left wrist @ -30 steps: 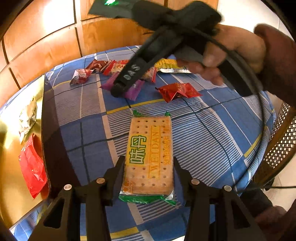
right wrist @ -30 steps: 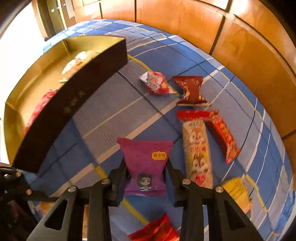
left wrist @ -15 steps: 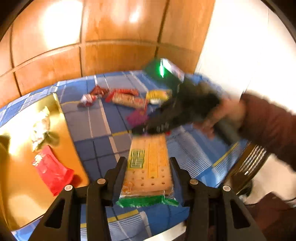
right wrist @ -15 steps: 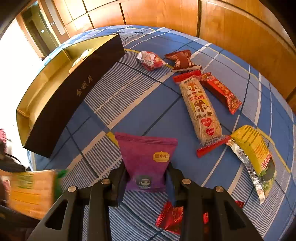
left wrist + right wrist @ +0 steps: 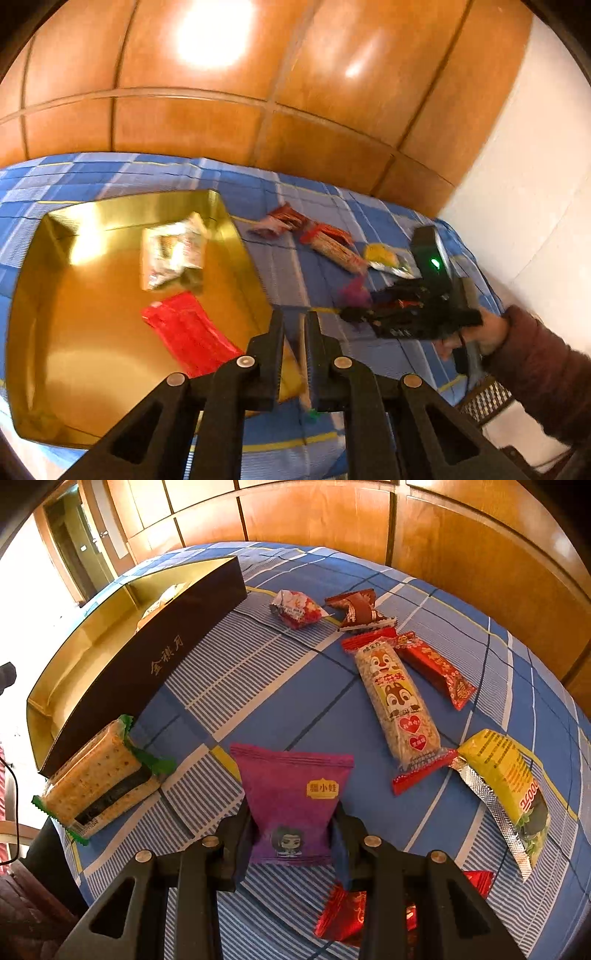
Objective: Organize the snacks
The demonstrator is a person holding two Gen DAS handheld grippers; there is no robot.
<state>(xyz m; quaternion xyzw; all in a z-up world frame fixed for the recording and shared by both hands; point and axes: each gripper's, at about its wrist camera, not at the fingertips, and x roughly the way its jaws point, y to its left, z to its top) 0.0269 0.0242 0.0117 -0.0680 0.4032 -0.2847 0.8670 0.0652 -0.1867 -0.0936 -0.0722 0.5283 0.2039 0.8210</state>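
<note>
A bench (image 5: 280, 686) covered by a blue checked cloth with white and yellow lines carries everything. On it lies an open gold-lined box (image 5: 122, 664) with dark outer walls. Beside the box lie a small red-and-white sweet (image 5: 295, 609) and a brown wrapper (image 5: 358, 611). Nearer are a long cereal bar (image 5: 399, 705) touching a red packet (image 5: 436, 668), a yellow packet (image 5: 506, 779), and a shiny red wrapper (image 5: 347, 912).
</note>
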